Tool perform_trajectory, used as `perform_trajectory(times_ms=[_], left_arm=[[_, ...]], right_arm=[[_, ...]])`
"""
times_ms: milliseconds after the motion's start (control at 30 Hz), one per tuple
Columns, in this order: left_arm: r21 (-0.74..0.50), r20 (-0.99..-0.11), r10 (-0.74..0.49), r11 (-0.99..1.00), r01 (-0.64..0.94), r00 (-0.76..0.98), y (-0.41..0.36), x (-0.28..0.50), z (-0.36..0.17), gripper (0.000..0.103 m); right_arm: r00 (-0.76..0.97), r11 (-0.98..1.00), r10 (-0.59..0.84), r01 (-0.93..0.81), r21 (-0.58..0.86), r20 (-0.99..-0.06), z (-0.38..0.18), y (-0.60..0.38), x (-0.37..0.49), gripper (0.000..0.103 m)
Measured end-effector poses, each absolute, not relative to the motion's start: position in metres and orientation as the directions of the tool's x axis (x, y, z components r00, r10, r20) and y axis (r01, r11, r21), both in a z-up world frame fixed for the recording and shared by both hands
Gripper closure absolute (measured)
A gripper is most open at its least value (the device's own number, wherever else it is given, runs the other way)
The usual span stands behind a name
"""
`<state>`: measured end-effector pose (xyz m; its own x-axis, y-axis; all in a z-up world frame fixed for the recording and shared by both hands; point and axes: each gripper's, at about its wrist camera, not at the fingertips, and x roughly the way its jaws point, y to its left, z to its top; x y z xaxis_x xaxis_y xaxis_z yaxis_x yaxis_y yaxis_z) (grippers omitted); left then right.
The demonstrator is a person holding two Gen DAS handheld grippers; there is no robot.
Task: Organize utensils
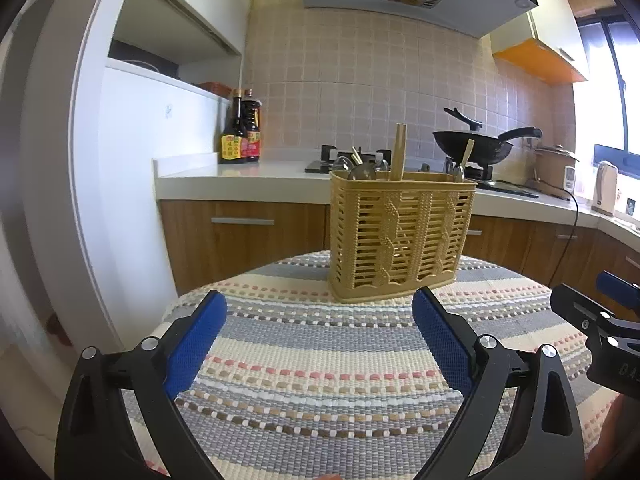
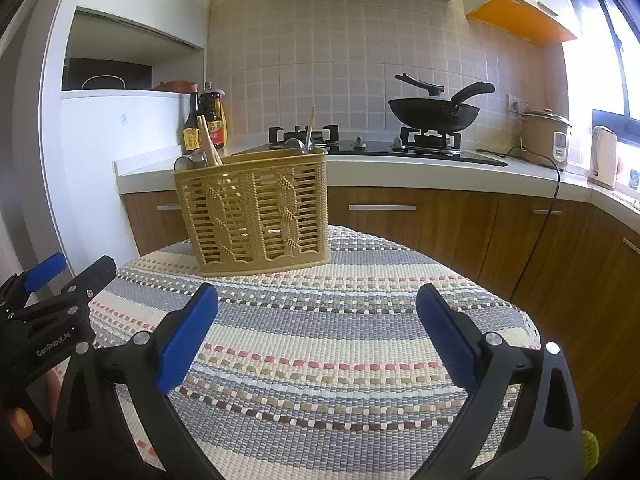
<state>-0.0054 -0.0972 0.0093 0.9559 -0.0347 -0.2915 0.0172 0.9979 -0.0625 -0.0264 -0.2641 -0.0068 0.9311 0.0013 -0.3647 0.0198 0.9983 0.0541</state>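
Note:
A tan slatted utensil basket (image 1: 400, 240) (image 2: 256, 212) stands upright at the far side of a table under a striped woven cloth (image 1: 320, 352) (image 2: 320, 340). Wooden chopsticks (image 1: 399, 151) (image 2: 209, 142) and metal spoons (image 1: 362, 171) (image 2: 294, 145) stick up out of it. My left gripper (image 1: 320, 312) hovers open over the cloth, a short way in front of the basket, holding nothing. My right gripper (image 2: 318, 304) is open too, in front and to the right of the basket, empty. Each gripper shows at the edge of the other's view.
Behind the table runs a white kitchen counter (image 1: 240, 172) with wooden cabinets, two sauce bottles (image 1: 242, 128), a gas hob with a black wok (image 2: 434, 114), a rice cooker (image 2: 546, 136) and a kettle (image 2: 604, 156). A white cabinet (image 1: 132, 160) stands at the left.

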Motion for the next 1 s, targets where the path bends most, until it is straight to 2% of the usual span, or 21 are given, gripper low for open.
perform_trajectory(times_ms=[200, 1000], left_arm=[[-0.07, -0.311, -0.022, 0.998, 0.0, 0.95, -0.0951, -0.0015, 0.0085, 0.012], [-0.03, -0.299, -0.012, 1.0, 0.003, 0.954, -0.1018, -0.0044, 0.0092, 0.009]], right_arm=[[0.924, 0.998, 0.01, 0.012, 0.055, -0.381, -0.0087, -0.2631, -0.0235, 0.008], [0.918, 0.997, 0.016, 0.015, 0.074, -0.396, -0.0097, -0.2667, -0.0204, 0.008]])
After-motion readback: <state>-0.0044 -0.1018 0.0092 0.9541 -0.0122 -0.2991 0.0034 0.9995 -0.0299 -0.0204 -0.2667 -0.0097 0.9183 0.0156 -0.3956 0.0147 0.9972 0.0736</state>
